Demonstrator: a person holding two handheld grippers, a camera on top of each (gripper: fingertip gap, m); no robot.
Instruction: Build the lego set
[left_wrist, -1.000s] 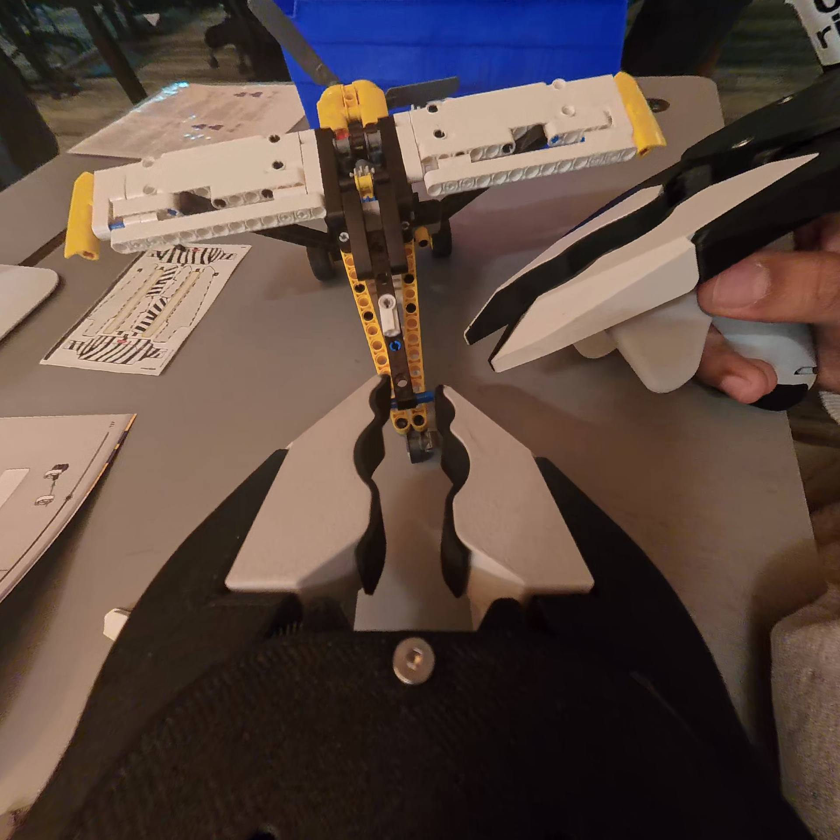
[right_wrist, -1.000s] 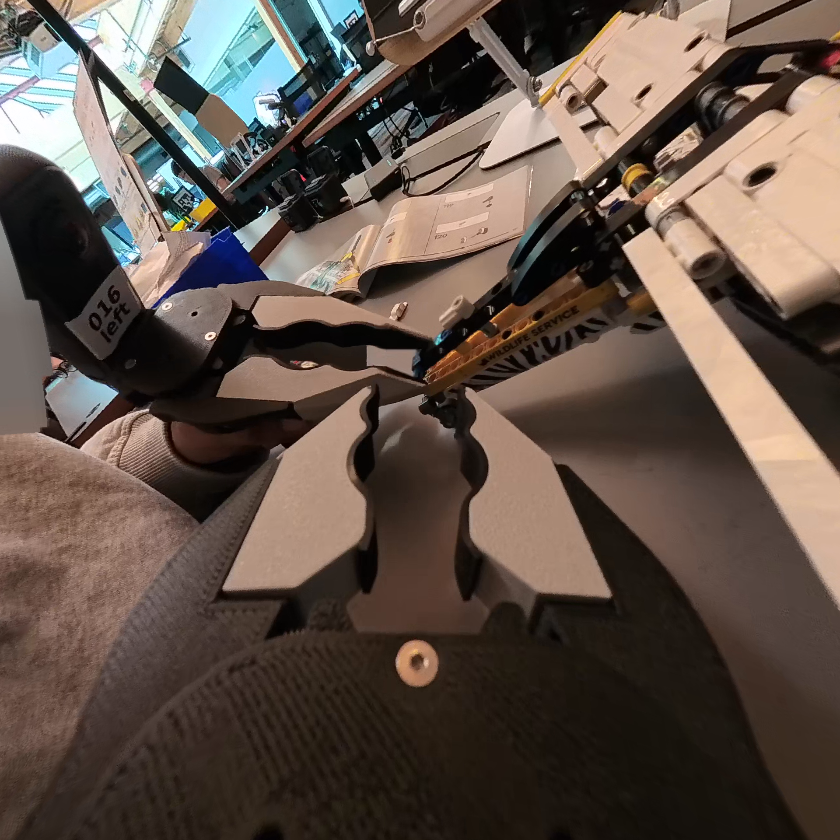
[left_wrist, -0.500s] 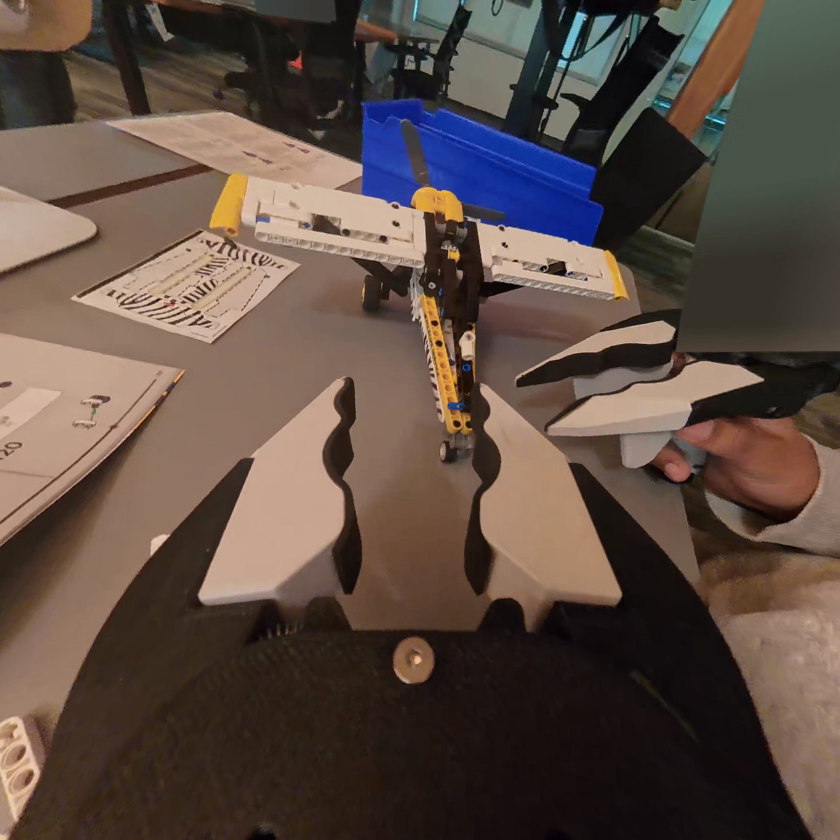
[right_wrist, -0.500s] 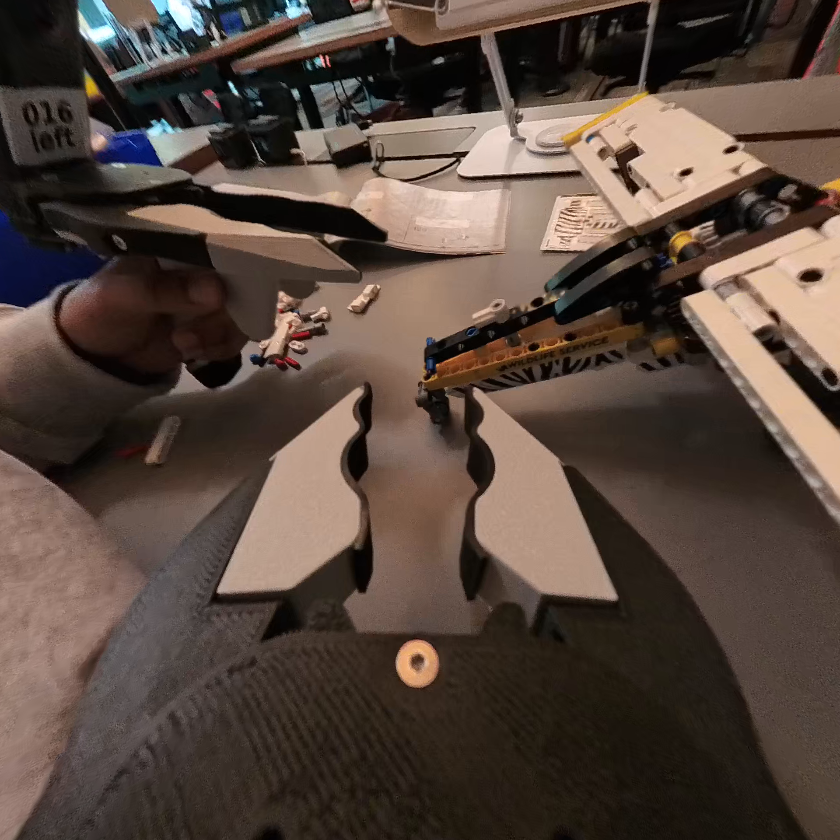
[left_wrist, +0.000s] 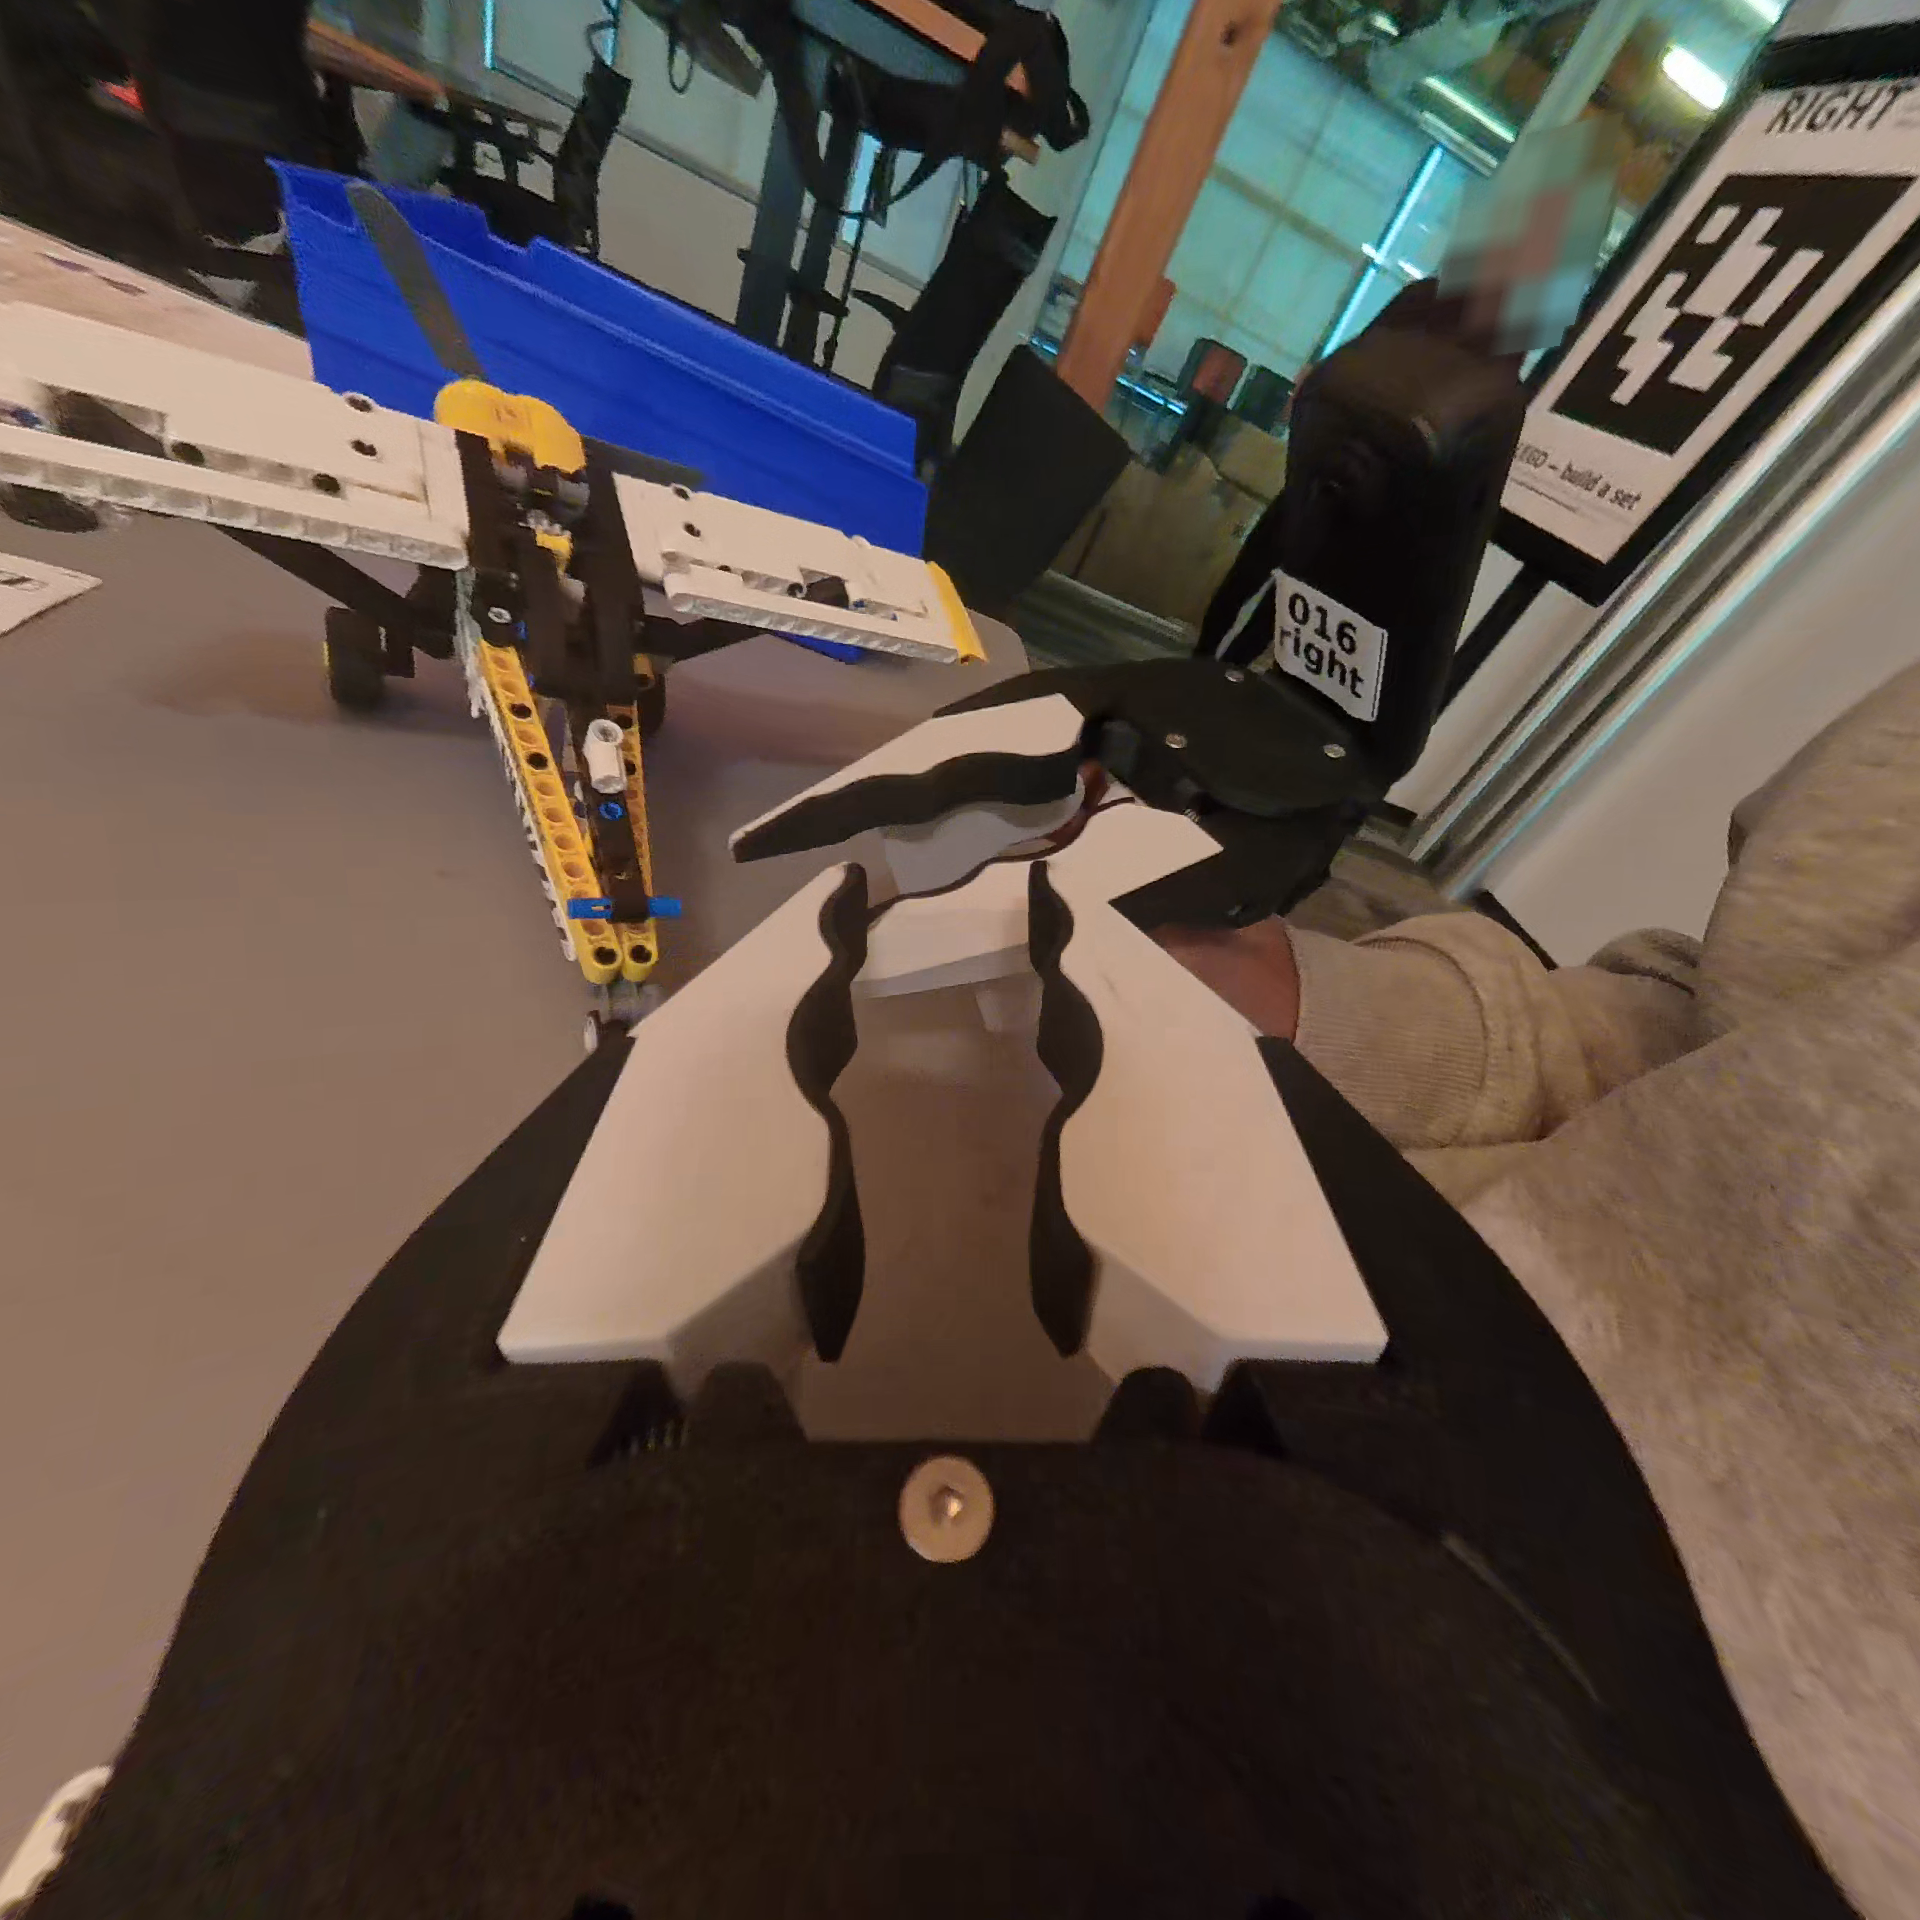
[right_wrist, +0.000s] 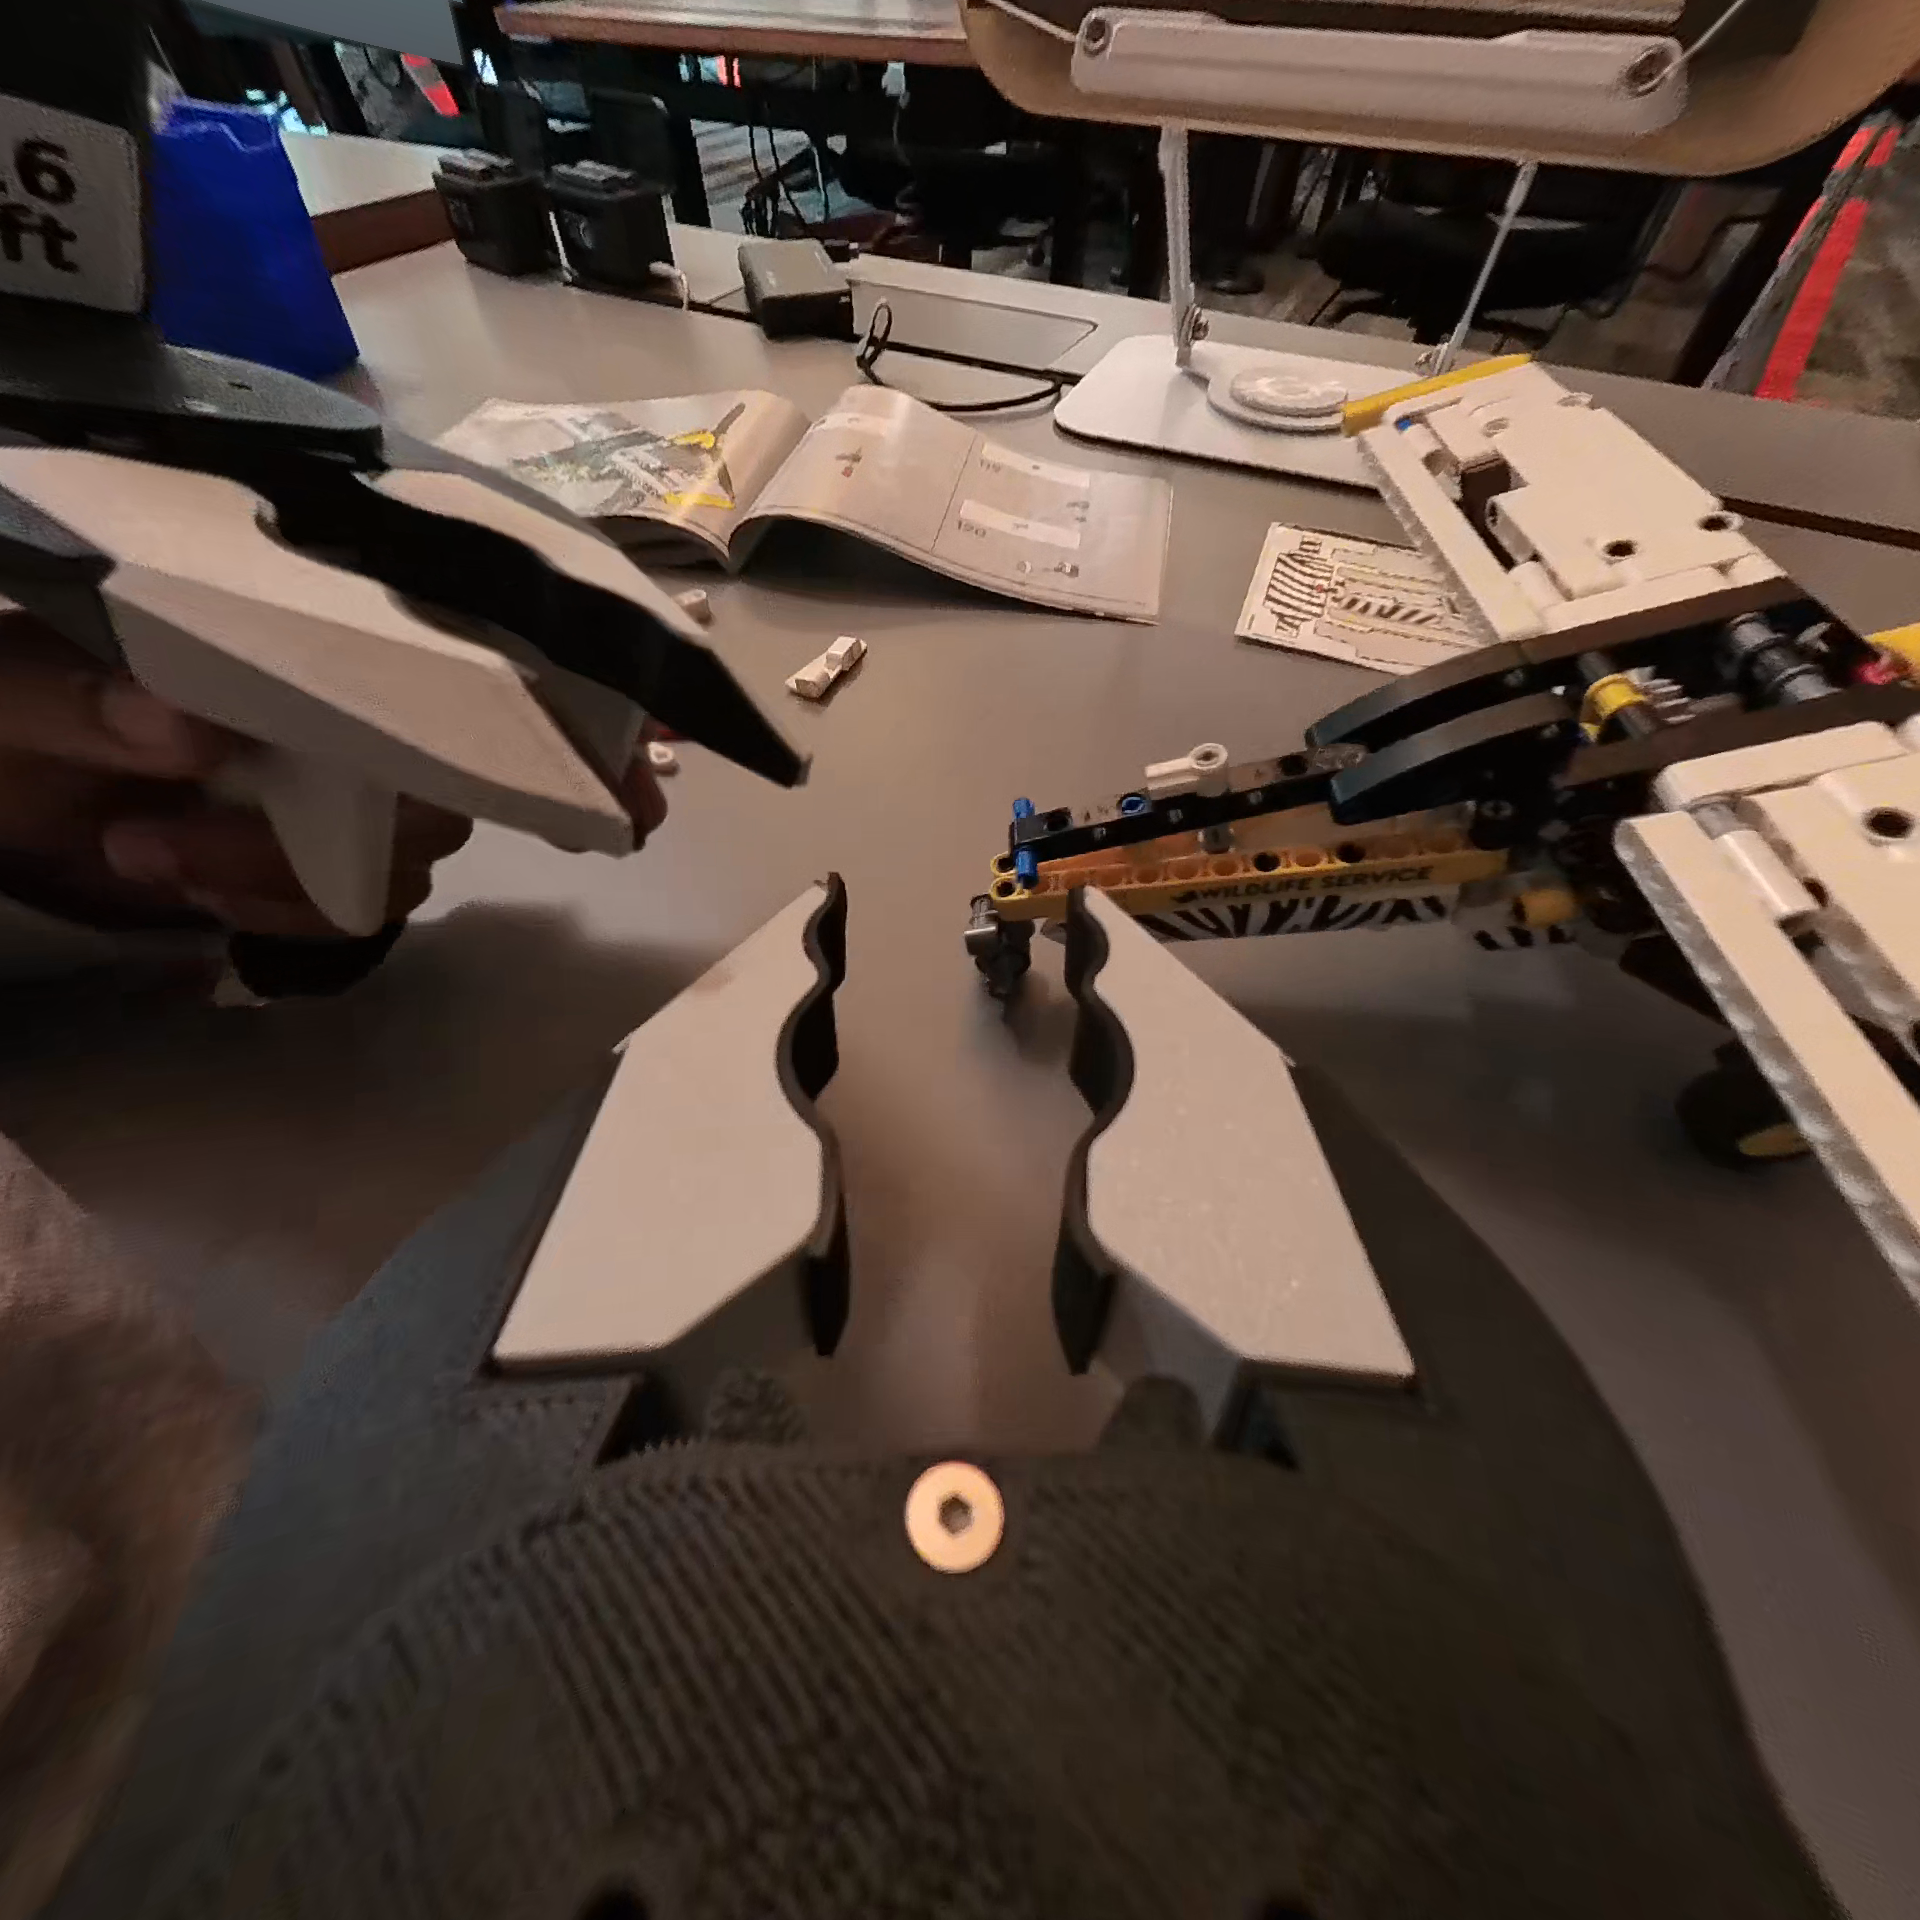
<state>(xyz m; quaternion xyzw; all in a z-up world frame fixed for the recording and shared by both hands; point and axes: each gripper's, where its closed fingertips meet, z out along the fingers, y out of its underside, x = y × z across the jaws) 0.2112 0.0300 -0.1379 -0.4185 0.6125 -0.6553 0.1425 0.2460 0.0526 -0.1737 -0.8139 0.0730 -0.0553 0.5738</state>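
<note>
The Lego plane (left_wrist: 540, 582), white wings with yellow tips and a yellow-and-black fuselage, stands on the grey table (left_wrist: 208, 935) with its tail toward me. My left gripper (left_wrist: 940, 894) is open and empty, to the right of the tail. My right gripper (right_wrist: 956, 904) is open and empty, with its right fingertip just in front of the plane's tail (right_wrist: 1023, 883) and the small tail wheel between the tips. The plane (right_wrist: 1558, 831) lies to its right. The left gripper (right_wrist: 707, 800) hovers at upper left, above the table.
An open instruction booklet (right_wrist: 831, 488) and a sticker sheet (right_wrist: 1340, 592) lie behind. Small loose white parts (right_wrist: 826, 665) lie near the left gripper. A blue bin (left_wrist: 623, 374) stands behind the plane. A monitor stand base (right_wrist: 1195, 405) sits at the back.
My left gripper opened off the plane's tail, pulled back and swung right. My right gripper has stayed open near the tail, and the plane now stands free.
</note>
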